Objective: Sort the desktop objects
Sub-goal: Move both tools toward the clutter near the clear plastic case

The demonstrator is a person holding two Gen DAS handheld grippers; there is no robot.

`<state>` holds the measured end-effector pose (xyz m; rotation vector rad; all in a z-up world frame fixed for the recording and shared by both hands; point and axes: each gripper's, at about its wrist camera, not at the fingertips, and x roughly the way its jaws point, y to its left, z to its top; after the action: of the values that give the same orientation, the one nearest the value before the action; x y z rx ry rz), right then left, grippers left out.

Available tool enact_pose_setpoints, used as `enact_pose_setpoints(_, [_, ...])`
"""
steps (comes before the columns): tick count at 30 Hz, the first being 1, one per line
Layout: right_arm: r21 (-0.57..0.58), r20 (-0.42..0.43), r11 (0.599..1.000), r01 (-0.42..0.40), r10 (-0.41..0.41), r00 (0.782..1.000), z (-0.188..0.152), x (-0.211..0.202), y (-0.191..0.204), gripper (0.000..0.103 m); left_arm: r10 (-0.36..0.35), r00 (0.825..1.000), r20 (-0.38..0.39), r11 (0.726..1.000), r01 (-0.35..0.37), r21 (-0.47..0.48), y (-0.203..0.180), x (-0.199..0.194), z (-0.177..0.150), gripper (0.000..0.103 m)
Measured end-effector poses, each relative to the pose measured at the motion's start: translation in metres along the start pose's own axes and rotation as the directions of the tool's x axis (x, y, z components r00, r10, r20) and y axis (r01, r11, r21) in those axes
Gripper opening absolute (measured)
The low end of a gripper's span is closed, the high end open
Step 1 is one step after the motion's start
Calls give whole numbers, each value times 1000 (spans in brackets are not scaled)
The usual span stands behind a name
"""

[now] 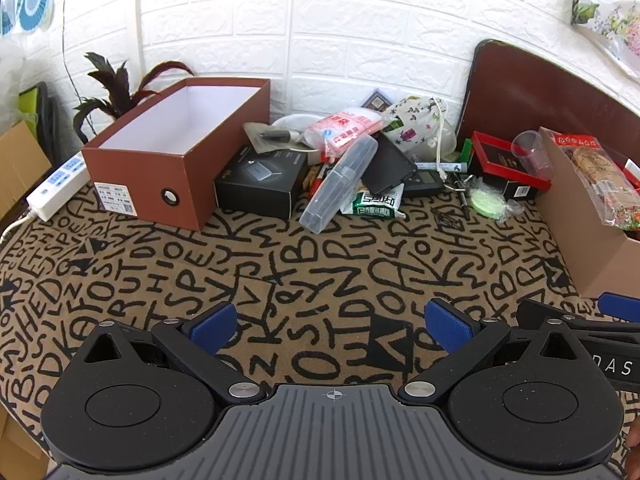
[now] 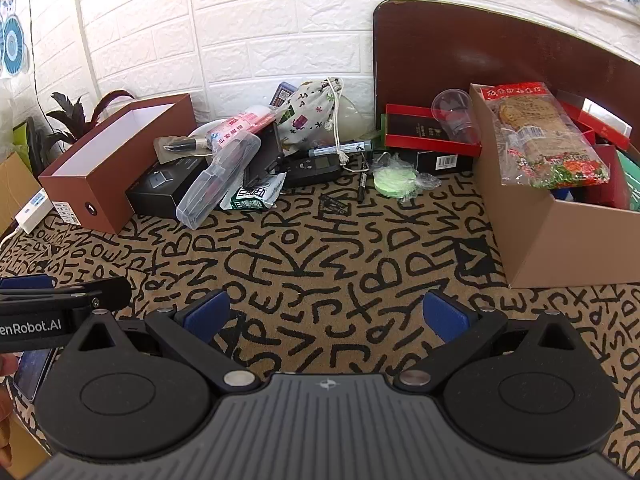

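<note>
A heap of desk items lies against the white wall: a clear plastic case (image 1: 340,182) (image 2: 218,178), a black carton (image 1: 262,186) (image 2: 166,188), a pink packet (image 1: 344,128), a printed cloth pouch (image 1: 416,124) (image 2: 310,110), a green-white sachet (image 2: 256,194) and a green round pad (image 1: 486,200) (image 2: 394,180). An empty brown shoebox (image 1: 172,152) (image 2: 116,160) stands at the left. My left gripper (image 1: 332,326) is open over the lettered cloth, nothing between its blue pads. My right gripper (image 2: 326,318) is open too, well short of the heap.
A tan cardboard box (image 2: 560,216) (image 1: 576,216) full of snack packs stands at the right, a red-black box (image 2: 430,136) and clear cup (image 2: 456,114) beside it. A brown board (image 2: 480,52) leans on the wall. A white power strip (image 1: 56,184) lies left, near a plant (image 1: 112,88).
</note>
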<state>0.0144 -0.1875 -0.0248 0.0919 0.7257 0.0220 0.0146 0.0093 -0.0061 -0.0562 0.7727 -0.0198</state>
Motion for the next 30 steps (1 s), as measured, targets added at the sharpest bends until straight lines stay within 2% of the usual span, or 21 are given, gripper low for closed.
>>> enact_pose_setpoints(30, [-13,-52,1000,4,-4,999,9,24,6,102,-8,999,-42,1000,7,-10,9,22,2,103])
